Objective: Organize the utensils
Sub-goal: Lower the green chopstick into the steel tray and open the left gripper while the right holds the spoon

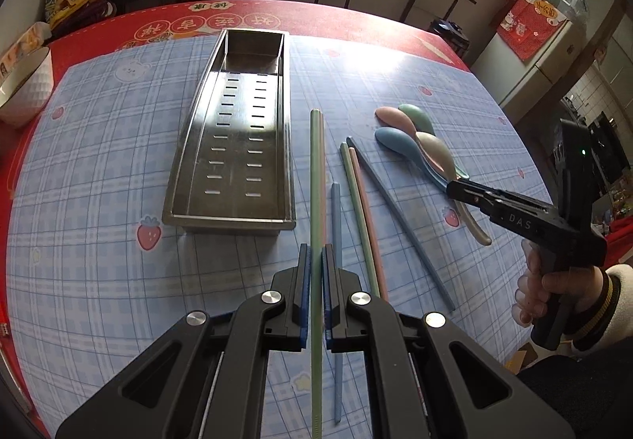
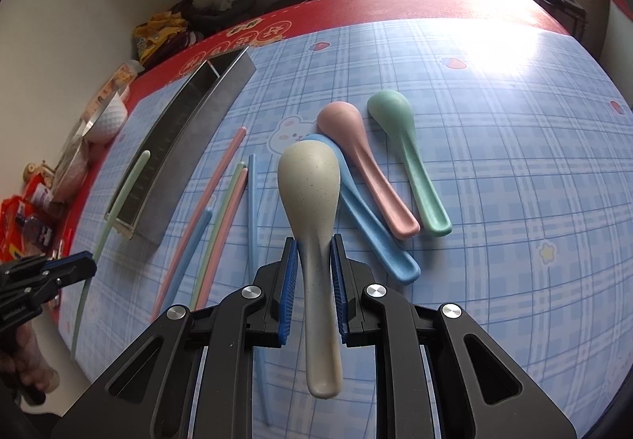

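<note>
Above the checked cloth, left claw clamps a green chopstick, right claw a beige spoon.

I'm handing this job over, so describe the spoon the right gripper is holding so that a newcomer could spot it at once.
Start at the long steel tray on the blue checked tablecloth, then look to the cluster of spoons beside it. The beige spoon is raised above them, clamped by its handle in the right gripper. The pink, green and blue spoons lie loose on the cloth.

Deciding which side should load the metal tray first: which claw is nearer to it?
Left. The left claw, shut on a green chopstick, hangs just beside the metal tray's near corner. The right claw, gripping the beige spoon, sits beyond the chopsticks.
</note>
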Demonstrator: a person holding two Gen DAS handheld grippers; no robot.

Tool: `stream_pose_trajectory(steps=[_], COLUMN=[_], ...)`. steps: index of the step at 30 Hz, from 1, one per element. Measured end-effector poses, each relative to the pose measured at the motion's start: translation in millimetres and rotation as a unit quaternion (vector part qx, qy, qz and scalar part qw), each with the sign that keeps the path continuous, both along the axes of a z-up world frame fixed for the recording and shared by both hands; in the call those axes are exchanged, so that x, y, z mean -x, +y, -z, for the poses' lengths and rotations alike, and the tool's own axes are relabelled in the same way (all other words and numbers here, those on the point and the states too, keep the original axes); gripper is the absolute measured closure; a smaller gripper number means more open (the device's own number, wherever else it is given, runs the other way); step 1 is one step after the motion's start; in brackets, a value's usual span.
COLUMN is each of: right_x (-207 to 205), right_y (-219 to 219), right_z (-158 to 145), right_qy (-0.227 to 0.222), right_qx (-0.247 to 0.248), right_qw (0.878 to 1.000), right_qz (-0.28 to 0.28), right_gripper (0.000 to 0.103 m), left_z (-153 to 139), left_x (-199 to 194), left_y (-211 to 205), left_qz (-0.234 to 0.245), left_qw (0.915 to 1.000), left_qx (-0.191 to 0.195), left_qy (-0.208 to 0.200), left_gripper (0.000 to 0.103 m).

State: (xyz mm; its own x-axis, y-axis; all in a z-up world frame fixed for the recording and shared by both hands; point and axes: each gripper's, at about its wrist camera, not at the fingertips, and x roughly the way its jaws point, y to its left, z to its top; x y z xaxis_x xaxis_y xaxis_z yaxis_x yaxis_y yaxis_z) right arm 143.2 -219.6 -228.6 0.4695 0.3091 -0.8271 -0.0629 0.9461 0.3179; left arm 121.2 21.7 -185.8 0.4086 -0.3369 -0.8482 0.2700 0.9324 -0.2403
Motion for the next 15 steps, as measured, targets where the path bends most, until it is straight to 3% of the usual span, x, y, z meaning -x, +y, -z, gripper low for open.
stream_pose_trajectory(steps=[7, 15], right_x=[1, 10], right_y=[-9, -21], right_z=[-6, -12], right_qy=[0.001, 0.004], right_qx=[0.012, 0.027], right_qw=[0.999, 0.996], right_qz=[0.041, 0.081], right_gripper=[0.086, 0.086], left_z=[-6, 24], left_x=[-72, -151], left_y=[7, 5], left_qz=[-0.011, -0.012], left_qw=[0.9998, 0.9992], left_qx=[-0.011, -0.026], left_qy=[-0.015, 0.027], left_gripper=[0.098, 0.098])
